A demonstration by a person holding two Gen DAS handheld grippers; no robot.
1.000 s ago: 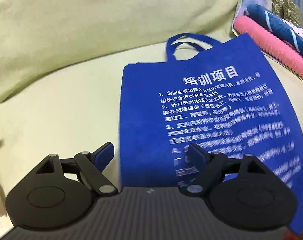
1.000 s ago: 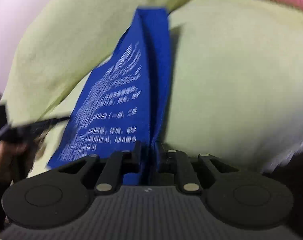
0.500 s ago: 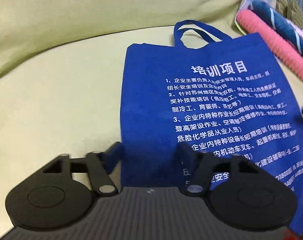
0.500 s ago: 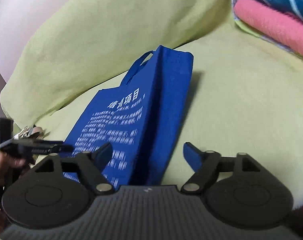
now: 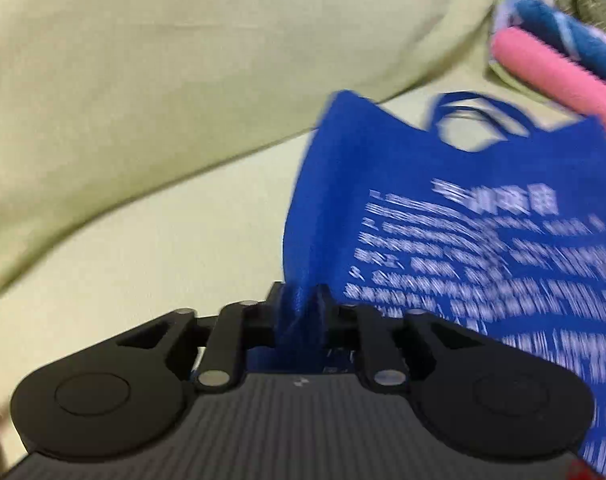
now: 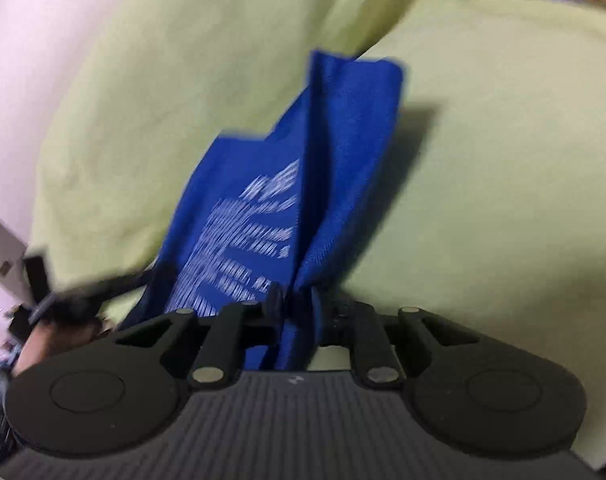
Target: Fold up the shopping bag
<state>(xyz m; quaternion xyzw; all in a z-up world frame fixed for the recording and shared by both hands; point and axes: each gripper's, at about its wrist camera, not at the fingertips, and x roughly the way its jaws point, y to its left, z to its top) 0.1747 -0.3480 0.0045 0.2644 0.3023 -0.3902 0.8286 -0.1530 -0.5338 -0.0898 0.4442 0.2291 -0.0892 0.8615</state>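
On the pale green bed (image 5: 151, 264), your left gripper (image 5: 301, 300) and right gripper (image 6: 293, 300), fingers closing, each pinch a near corner of the shopping bag (image 5: 483, 248), lifting that edge to fold it.

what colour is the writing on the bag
White, printed on the blue bag; the left wrist view shows it best, though blurred.

Both wrist views, blurred, look closely down on the same bag (image 5: 483, 240).

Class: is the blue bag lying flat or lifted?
Lifted: both edges of the blue bag rise off the green cover, pinched.
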